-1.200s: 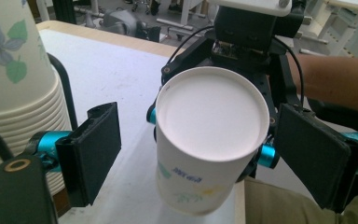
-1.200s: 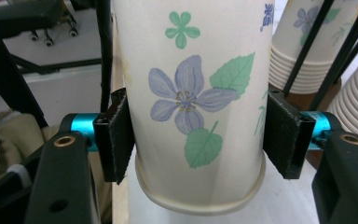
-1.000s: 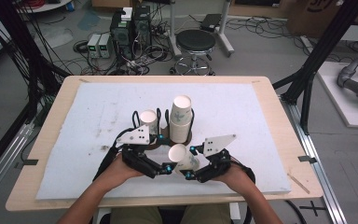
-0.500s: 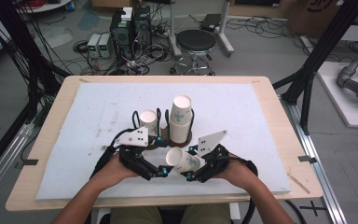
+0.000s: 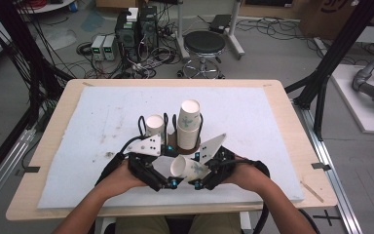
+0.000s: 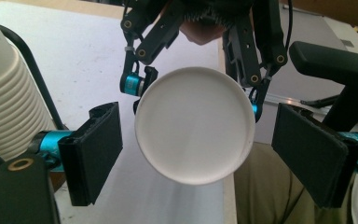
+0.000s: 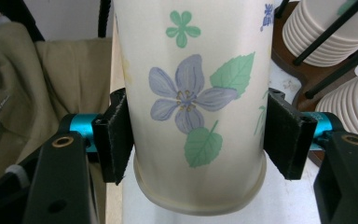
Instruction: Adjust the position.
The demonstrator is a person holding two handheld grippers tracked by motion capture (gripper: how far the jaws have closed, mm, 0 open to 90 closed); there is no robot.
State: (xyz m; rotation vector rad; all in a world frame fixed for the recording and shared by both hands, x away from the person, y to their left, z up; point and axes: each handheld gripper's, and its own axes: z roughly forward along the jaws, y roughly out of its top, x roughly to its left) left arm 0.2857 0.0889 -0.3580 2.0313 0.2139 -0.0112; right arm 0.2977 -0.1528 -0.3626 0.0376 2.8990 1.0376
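A flowered paper cup (image 5: 189,169) lies on its side above the table's front middle, and my right gripper (image 5: 200,174) is shut on it. In the right gripper view both pads (image 7: 115,140) press the cup's (image 7: 193,107) sides; its jaws have eased open slightly, with the cup still between them. My left gripper (image 5: 168,178) faces the cup's round white end (image 6: 195,125). Its jaws stand open on either side of that end without touching it. Behind them a wire-and-wood cup holder (image 5: 169,142) carries a tall stack of cups (image 5: 189,122) and a shorter stack (image 5: 155,126).
A white mat (image 5: 102,122) covers the wooden table (image 5: 292,146). The person's lap shows just past the front edge. Beyond the far edge stand a stool (image 5: 203,46), computer boxes (image 5: 136,29) and floor cables. Black frame posts rise at both sides.
The right gripper has lifted the cup a little and drawn it toward the front edge, tipping it further onto its side. The left gripper has stayed where it was.
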